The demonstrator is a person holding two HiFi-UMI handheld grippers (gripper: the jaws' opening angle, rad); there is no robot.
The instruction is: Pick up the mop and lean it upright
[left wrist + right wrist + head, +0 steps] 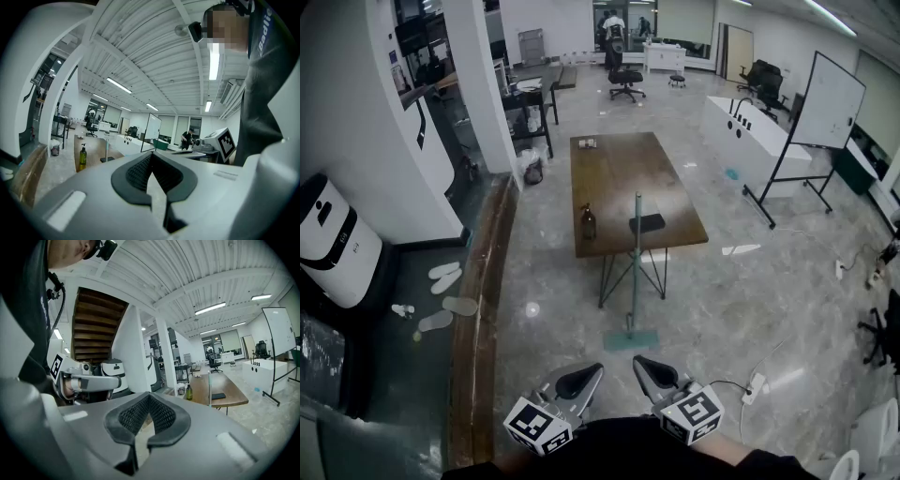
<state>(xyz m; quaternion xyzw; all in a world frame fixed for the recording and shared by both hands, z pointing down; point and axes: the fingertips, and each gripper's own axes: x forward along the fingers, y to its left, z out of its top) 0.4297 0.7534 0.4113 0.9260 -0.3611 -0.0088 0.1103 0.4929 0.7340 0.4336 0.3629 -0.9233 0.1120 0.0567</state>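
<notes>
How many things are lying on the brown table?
3. A bottle stands near the front left corner, a flat black thing lies further right, behind the mop handle, and a small thing lies at the far end. None seem hidden.

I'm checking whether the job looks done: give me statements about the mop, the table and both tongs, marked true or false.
1. The teal flat-headed mop stands upright against the brown wooden table. True.
2. The right tongs grip the mop handle. False: they are shut on nothing, well short of the mop.
3. A small pump bottle stands on the table. True.
4. The left tongs are wide open. False: they are shut and empty.
5. The white whiteboard lies flat on the floor. False: it stands on its frame.
</notes>
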